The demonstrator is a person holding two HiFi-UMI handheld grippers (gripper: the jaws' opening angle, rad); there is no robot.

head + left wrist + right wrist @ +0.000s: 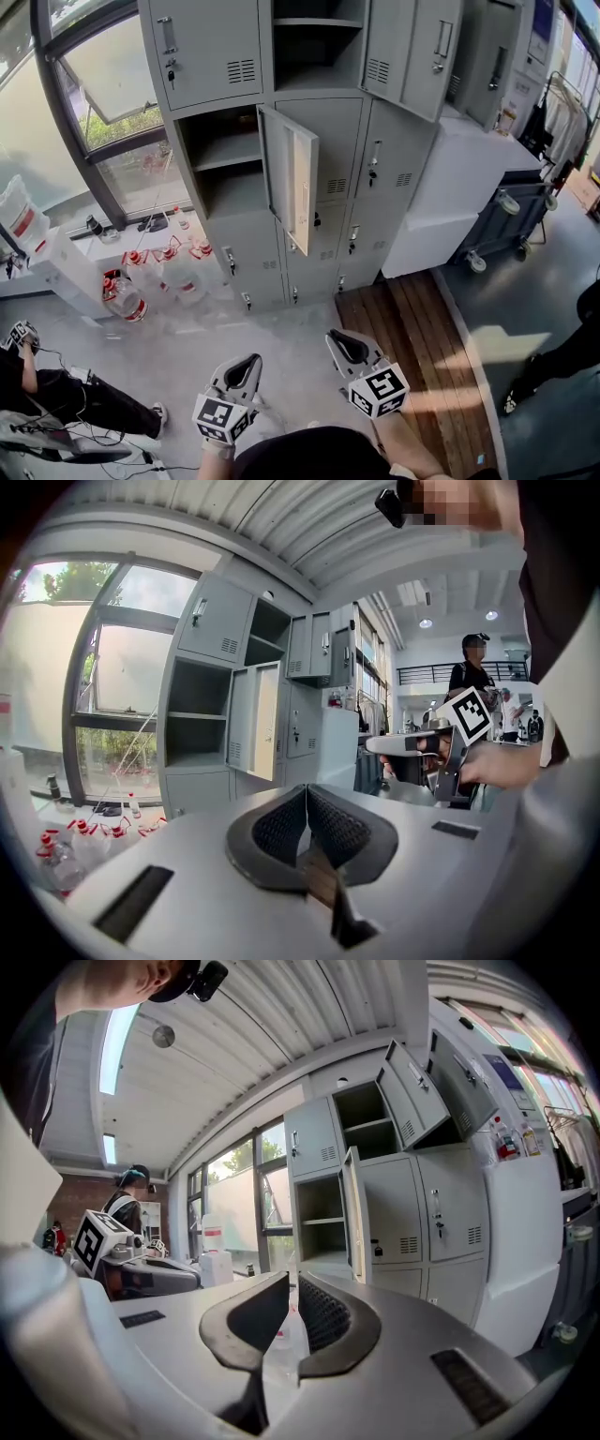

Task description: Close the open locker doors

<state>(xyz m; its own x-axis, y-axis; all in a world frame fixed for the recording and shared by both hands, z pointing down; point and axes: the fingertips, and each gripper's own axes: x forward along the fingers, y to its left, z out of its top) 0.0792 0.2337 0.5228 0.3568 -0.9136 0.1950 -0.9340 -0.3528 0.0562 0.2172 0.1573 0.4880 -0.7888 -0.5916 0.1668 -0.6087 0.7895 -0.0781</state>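
A flat grey metal locker door (289, 178), long axis upright, is swung out toward 6 o'clock. The left gripper (246, 361) and right gripper (339, 339) are pressed together, empty.

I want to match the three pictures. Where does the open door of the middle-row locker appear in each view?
Head view: the open locker door is just above centre, swung out from the lockers.
Left gripper view: it is left of centre, above the jaws.
Right gripper view: it is right of centre, seen almost edge-on.
Shared landmark: the open upper compartment above the door.
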